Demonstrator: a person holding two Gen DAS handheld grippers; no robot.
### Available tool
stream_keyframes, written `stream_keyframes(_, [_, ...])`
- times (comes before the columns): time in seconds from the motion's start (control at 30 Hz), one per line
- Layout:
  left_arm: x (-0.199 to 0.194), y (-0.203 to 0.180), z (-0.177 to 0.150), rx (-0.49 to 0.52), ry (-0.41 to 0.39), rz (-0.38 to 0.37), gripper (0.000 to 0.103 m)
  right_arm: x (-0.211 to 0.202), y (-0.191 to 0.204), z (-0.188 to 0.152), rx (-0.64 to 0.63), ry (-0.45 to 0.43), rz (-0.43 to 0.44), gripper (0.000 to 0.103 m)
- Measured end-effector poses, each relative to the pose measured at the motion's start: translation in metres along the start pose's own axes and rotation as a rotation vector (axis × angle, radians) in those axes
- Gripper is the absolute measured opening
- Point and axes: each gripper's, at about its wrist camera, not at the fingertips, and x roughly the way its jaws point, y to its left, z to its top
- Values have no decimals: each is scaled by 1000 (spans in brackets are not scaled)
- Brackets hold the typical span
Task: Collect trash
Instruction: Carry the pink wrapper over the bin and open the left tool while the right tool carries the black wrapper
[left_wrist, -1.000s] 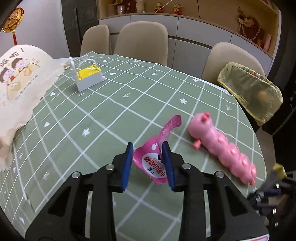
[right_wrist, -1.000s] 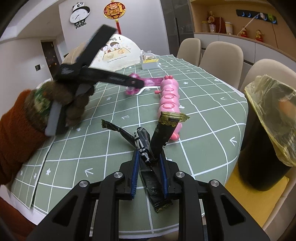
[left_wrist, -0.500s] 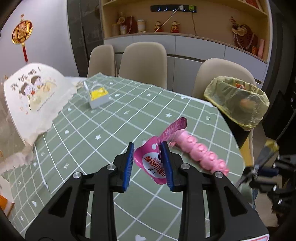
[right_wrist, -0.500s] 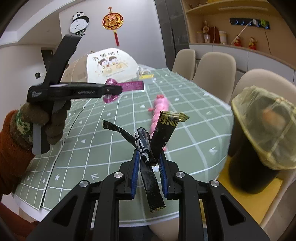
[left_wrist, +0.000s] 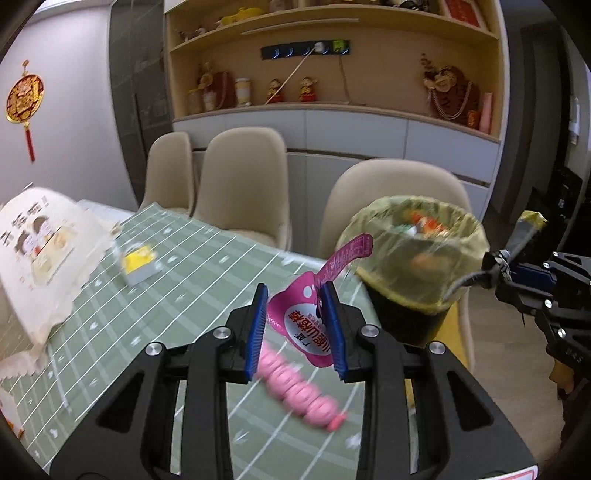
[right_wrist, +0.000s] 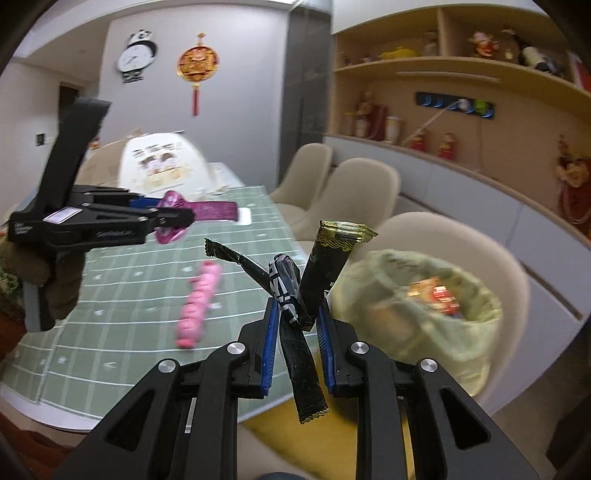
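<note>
My left gripper (left_wrist: 297, 325) is shut on a pink snack wrapper (left_wrist: 306, 325) and holds it in the air above the table's right end, just left of the bin. It also shows in the right wrist view (right_wrist: 177, 219) with the pink wrapper (right_wrist: 212, 210). My right gripper (right_wrist: 295, 321) is shut on a bunch of black wrappers (right_wrist: 295, 291) with gold trim, held in the air left of the bin. The bin (left_wrist: 413, 258) is dark, lined with a yellow bag, and holds trash; it also shows in the right wrist view (right_wrist: 417, 302).
A pink caterpillar toy (left_wrist: 295, 387) lies on the green checked tablecloth (left_wrist: 166, 295) near the table's edge. A small yellow and white box (left_wrist: 138, 264) and a printed food cover (left_wrist: 40, 251) sit further back. Beige chairs (left_wrist: 240, 184) stand behind the table and bin.
Both grippers have lifted with their wrappers and swung right towards the bin. The bin is now closer and more central in both views. The toy has stayed on the table.
</note>
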Motion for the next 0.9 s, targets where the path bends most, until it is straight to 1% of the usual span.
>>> stream_keyframes(0.2, [28,-40,31,7,-33,-48,29,-6,-60,8,38,5,-107,21])
stream_keyframes(0.33, [53,-67,46,22,-22,-88,29,-4,-100,12,97,13,-144,21])
stream_keyframes(0.5, [87,-99,66,48,0,-139,29,11,-150,11,187,32,-180,21])
stream_keyframes(0.6, [106,-117,76,71,6,-156,29,20,-169,8,221,49,-187,21])
stream_keyframes(0.73, [136,-138,92,90,24,-189,29,32,-188,3,228,68,-224,21])
stream_keyframes(0.9, [174,-153,103,73,77,-233,29,40,-212,0,241,76,-255,21])
